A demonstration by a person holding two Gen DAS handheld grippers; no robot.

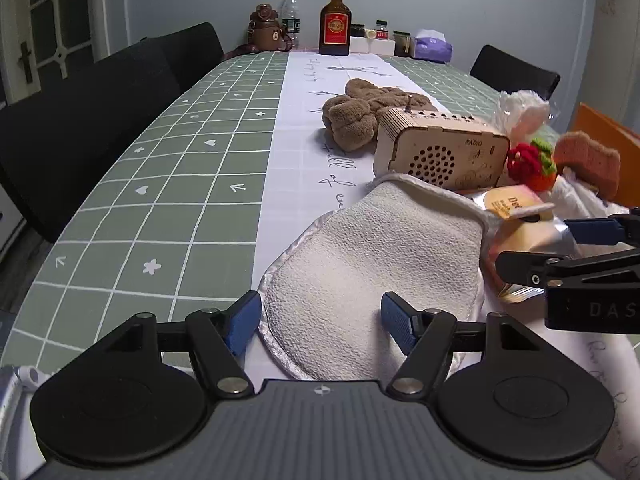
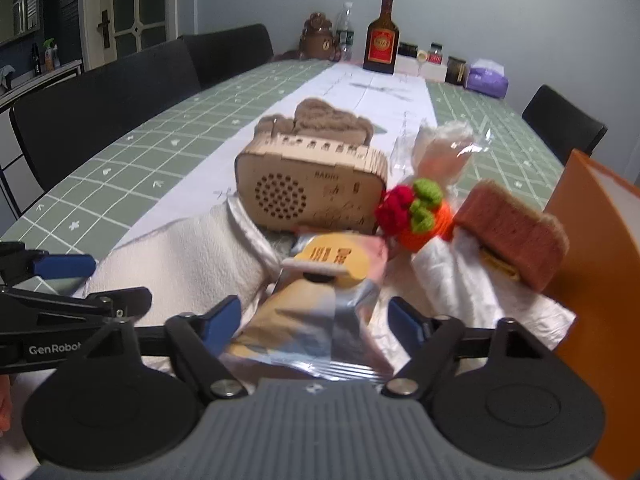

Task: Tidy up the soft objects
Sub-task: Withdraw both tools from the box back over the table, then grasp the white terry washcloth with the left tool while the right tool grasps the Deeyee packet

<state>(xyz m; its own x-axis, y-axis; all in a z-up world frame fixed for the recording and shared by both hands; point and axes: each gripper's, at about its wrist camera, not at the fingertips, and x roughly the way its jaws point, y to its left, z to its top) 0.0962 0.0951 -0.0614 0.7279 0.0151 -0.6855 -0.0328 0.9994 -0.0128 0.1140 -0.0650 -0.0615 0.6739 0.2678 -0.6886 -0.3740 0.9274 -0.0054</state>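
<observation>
I am only starting: nothing looks sorted yet. My left hand-held gripper (image 1: 320, 322) is hanging spread over the white textured cloth mitt (image 1: 372, 268) in front of the wooden radio (image 1: 440, 152); my right hand-held gripper (image 2: 316, 320) is straddling the silver-and-yellow foil pouch (image 2: 316, 320), not clamped. The orange box (image 2: 600, 280) right of the radio is hiding its inside.

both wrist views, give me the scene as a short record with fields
surface: table under a green grid cloth with a white runner
left gripper: jaws open, astride the near end of the white bath mitt, pads not pressing
right gripper: jaws open, either side of the foil snack packet
behind mitt: wooden radio, upright
behind radio: brown towel
right of radio: crochet flower pot, brown sponge beside it
far right: orange box
far end: brown bottle, jars, tissue pack
</observation>
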